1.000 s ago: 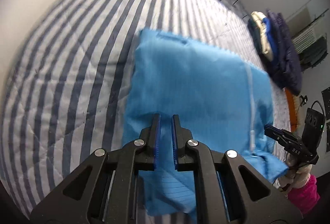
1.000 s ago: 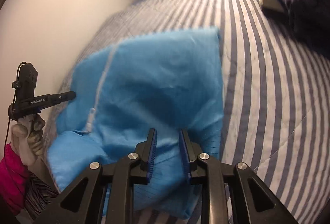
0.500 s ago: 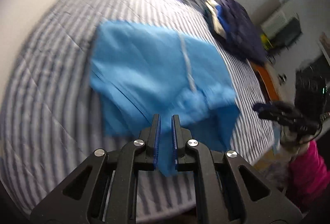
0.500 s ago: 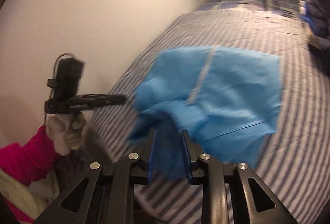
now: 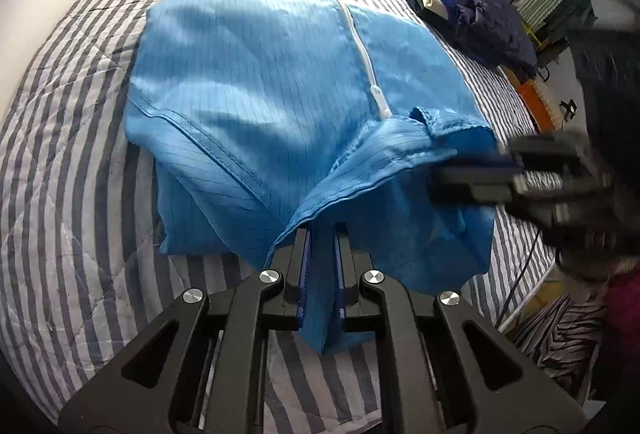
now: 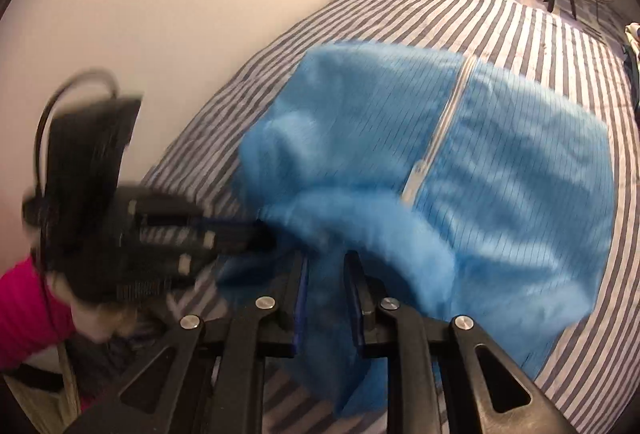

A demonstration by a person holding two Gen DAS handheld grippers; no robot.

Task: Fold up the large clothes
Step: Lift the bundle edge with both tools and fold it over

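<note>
Left tongs (image 5: 322, 234) we've got clamped tight on the blue garment (image 5: 256, 74), angled steeply down over the striped bed (image 5: 72, 154); right tongs (image 6: 326, 266) are closing on its bunched edge.

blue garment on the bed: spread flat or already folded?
Partly folded. The blue garment lies doubled in layers on the striped bed, its near edge lifted by the left gripper and right gripper.

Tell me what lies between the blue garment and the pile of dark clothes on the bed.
Only bare striped bedcover separates the blue garment from the pile of dark clothes, shown in the left wrist view.
</note>
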